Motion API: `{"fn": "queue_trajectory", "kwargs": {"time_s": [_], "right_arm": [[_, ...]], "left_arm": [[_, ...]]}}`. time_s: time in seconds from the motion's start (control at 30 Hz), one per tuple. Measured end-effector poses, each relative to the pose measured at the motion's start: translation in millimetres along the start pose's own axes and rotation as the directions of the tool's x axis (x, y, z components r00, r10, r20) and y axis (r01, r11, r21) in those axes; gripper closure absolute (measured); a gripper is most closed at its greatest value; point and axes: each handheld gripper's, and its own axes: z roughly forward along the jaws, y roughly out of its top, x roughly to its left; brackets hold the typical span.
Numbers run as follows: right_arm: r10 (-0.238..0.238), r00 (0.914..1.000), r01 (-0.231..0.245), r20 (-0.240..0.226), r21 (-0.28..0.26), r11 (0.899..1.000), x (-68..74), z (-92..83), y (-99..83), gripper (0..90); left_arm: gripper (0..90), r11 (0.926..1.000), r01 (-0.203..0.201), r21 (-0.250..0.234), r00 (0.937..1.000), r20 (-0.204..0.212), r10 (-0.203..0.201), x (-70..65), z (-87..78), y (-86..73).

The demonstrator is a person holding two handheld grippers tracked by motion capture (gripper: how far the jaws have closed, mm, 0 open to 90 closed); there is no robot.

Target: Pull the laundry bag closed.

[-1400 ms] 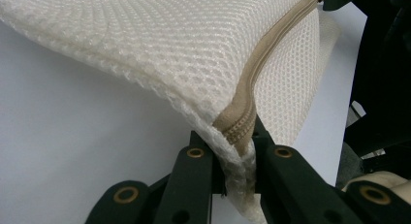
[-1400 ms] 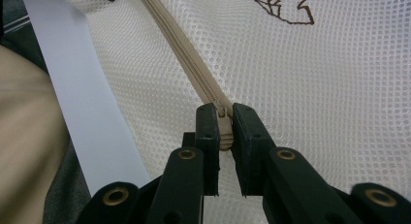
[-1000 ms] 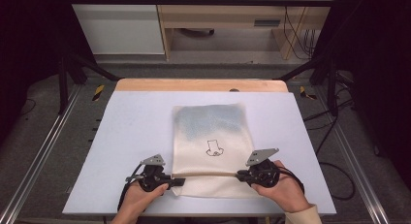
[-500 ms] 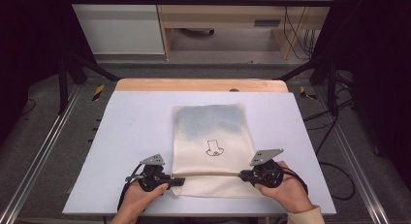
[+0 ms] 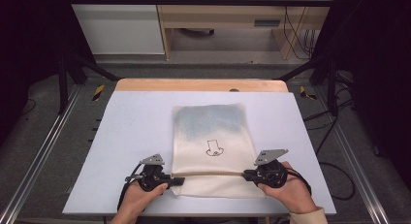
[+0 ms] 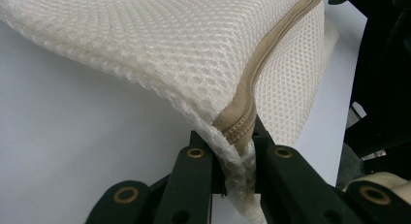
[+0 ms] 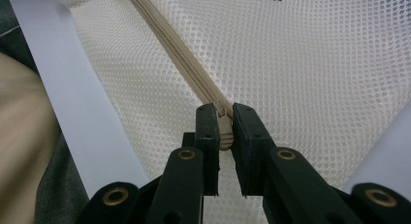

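A cream mesh bag (image 5: 213, 132) with a small dark drawing lies flat on the white table (image 5: 126, 136), its beige zipper (image 5: 213, 174) running across near the front edge. My left gripper (image 5: 179, 180) is shut on the bag's left edge. In the left gripper view the jaws (image 6: 236, 146) pinch mesh and the zipper (image 6: 252, 88) end, lifting the fabric a little. My right gripper (image 5: 245, 174) is shut on the right end of the zipper. The right gripper view shows the black jaws (image 7: 224, 124) clamped on a beige tab where the zipper (image 7: 179, 54) ends.
A wooden strip (image 5: 198, 85) borders the table's far edge. Metal rails (image 5: 43, 151) run along both sides on the floor, with cables (image 5: 334, 170) at the right. Bare white tabletop lies left, right and beyond the bag.
My right gripper has drifted slightly to the right along the zipper line. The left gripper and the bag have stayed put.
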Motion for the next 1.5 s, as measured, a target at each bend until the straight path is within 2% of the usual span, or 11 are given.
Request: {"fn": "queue_trajectory", "kwargs": {"time_s": [1.5], "right_arm": [[0.027, 0.9995, -0.027, 0.014, -0.003, 1.0, -6.7, -5.9, -8.5, 81.9]], "left_arm": [[84.4, 1.0, 0.004, -0.008, 0.9997, -0.022, -0.004, 2.5, -3.1, 0.2]]}}
